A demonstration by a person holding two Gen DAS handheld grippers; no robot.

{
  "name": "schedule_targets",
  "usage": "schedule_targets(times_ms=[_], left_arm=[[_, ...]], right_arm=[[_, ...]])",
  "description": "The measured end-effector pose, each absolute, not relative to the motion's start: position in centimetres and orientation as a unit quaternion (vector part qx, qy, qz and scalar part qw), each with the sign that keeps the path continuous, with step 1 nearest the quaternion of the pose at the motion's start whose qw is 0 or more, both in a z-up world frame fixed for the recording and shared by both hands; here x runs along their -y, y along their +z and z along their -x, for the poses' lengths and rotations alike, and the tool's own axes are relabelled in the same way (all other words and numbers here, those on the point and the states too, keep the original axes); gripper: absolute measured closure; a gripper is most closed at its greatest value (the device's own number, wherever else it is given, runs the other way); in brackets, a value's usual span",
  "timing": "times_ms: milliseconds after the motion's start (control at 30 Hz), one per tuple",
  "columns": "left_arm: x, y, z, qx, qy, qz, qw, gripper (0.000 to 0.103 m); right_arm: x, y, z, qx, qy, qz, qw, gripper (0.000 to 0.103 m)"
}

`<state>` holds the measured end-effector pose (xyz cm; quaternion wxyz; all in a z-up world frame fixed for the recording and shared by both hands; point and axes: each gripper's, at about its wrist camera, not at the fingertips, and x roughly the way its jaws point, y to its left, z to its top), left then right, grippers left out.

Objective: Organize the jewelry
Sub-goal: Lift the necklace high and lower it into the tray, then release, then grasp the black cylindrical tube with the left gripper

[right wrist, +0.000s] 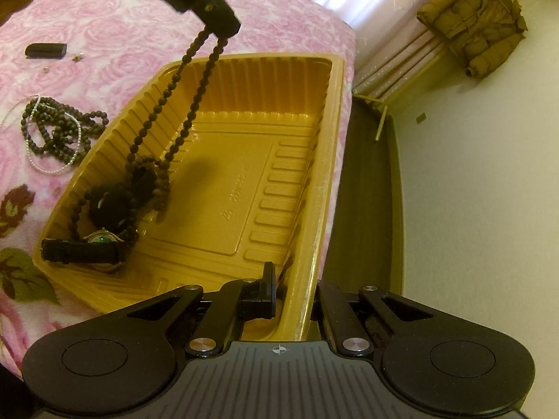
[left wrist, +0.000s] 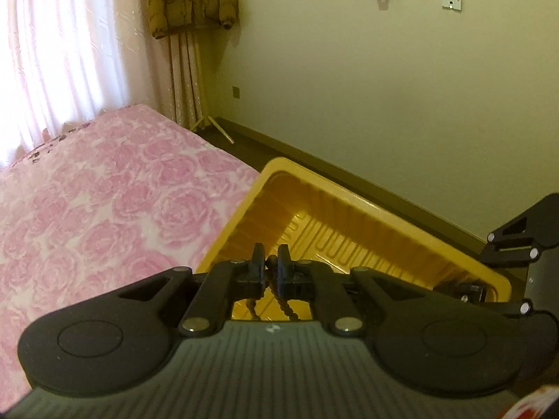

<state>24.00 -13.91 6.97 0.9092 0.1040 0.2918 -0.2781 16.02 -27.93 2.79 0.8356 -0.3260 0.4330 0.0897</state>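
Note:
My left gripper (left wrist: pixel 270 265) is shut on a dark bead necklace (left wrist: pixel 284 305) and holds it above the yellow tray (left wrist: pixel 349 206). In the right wrist view the left gripper (right wrist: pixel 218 31) shows at the top, and the necklace (right wrist: pixel 195 80) hangs from it with its lower end resting in the tray (right wrist: pixel 335 111). A black-strap watch (right wrist: pixel 87 249) and another dark piece lie in the tray's near-left corner. My right gripper (right wrist: pixel 290 289) is shut on the tray's near rim, one finger inside and one outside.
The tray sits on a bed with a pink rose cover (right wrist: pixel 104 35), near its edge. Dark beads and a pearl strand (right wrist: pixel 56 129) lie left of the tray, with a black clip (right wrist: pixel 45 50) farther back. A dark floor strip (right wrist: pixel 367 192) lies beyond the bed.

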Motion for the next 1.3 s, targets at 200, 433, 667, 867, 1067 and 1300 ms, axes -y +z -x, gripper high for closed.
schedule_targets(times_ms=[200, 433, 667, 867, 1067, 1300], left_arm=[[14.0, 6.9, -24.2, -0.297, -0.285, -0.098, 0.906, 0.095], [11.8, 7.7, -23.9, -0.286, -0.274, -0.086, 0.914, 0.089], [5.8, 7.4, -23.6, -0.291, -0.228, -0.066, 0.927, 0.086], [-1.0, 5.5, -22.9, -0.31, -0.168, -0.059, 0.934, 0.085], [-7.7, 2.6, -22.4, -0.337, -0.106, -0.047, 0.934, 0.082], [-12.4, -1.2, -21.6, -0.359, -0.05, -0.014, 0.932, 0.063]], right_arm=[[27.9, 2.8, -16.0, -0.433, 0.09, 0.326, 0.836, 0.098], [27.9, 2.9, -16.0, -0.432, 0.09, 0.326, 0.836, 0.098], [27.8, 2.9, -15.9, -0.431, 0.09, 0.327, 0.836, 0.098], [27.6, 2.9, -15.8, -0.431, 0.089, 0.329, 0.836, 0.098], [27.6, 2.9, -15.7, -0.431, 0.089, 0.329, 0.835, 0.098], [27.9, 2.7, -15.8, -0.434, 0.087, 0.328, 0.835, 0.098]])
